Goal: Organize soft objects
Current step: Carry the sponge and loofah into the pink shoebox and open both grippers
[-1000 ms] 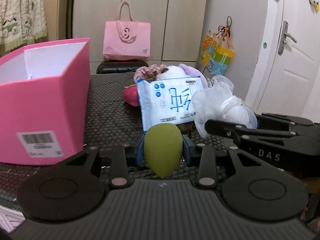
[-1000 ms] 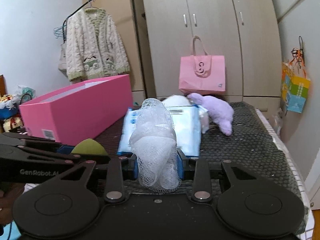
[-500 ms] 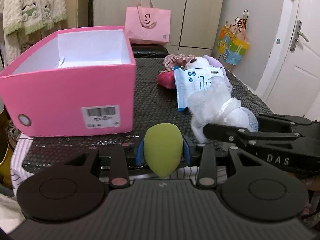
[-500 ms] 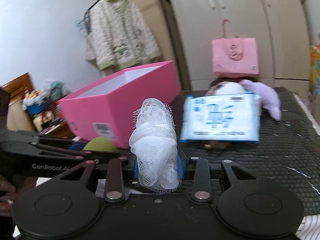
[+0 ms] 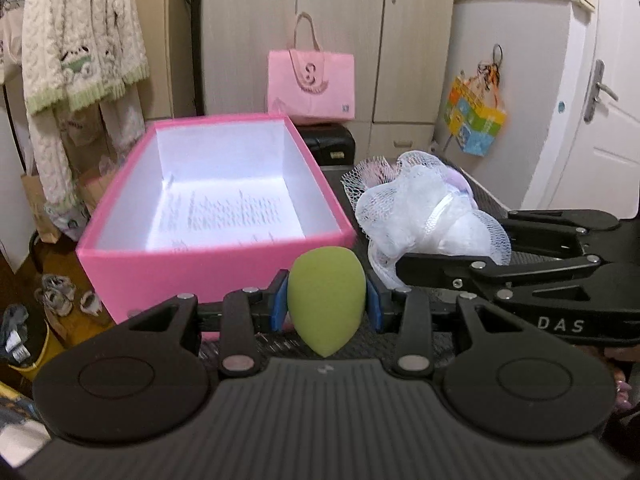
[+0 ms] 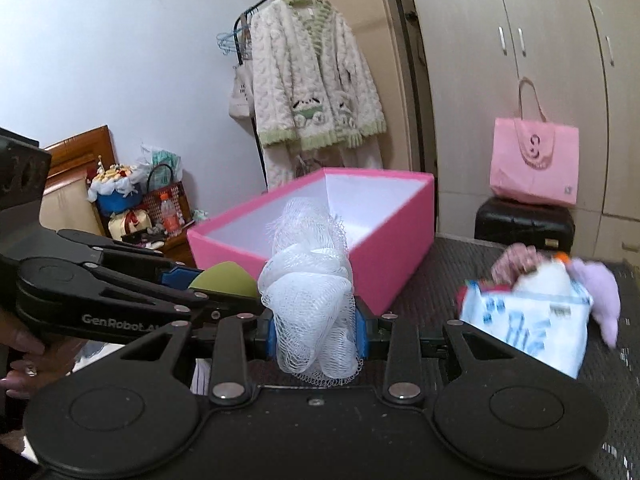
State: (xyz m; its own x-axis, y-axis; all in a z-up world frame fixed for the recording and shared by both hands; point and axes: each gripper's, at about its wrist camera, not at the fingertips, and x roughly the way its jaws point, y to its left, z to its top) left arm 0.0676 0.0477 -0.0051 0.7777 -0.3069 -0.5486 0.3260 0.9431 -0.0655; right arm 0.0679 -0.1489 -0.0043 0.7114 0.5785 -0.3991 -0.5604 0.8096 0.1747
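A dark honeycomb-textured table (image 6: 500,280) lies under and ahead of my fingers, with tall beige wardrobe doors (image 5: 336,32) closing the room behind it and a white door (image 5: 600,120) off to the far right.

Going left to right from my left gripper's view: a cream knitted cardigan (image 5: 80,40) hangs on a rack well to the left of my fingers. Straight ahead and slightly left sits the open pink box (image 5: 132,268), white inside, its near wall just beyond my fingertips. Behind it a pink tote bag (image 5: 312,80) rests on a black case (image 5: 332,144) against the wardrobe. My left gripper (image 5: 326,306) is clamped on the green egg-shaped sponge (image 5: 326,308), blue pads pressing both its sides, narrow tip pointing back toward the camera. Just to its right, my right gripper (image 6: 316,332) reaches in from the side, its pads squeezed on the white mesh bath puff (image 6: 312,300), which blocks much of the table beyond. A colourful paper bag (image 5: 476,128) hangs on the wall further right.

From my right gripper's view, the left gripper and a hand (image 6: 20,356) holding it sit to the left of my fingers, with clutter on a wooden cabinet (image 6: 80,152) behind. The box stands ahead, partly hidden by the puff. To the right of my fingers, blurred, lie a blue-and-white wipes pack (image 6: 528,320) and, behind it, a lilac plush toy (image 6: 600,292) touching a white one (image 6: 544,276).
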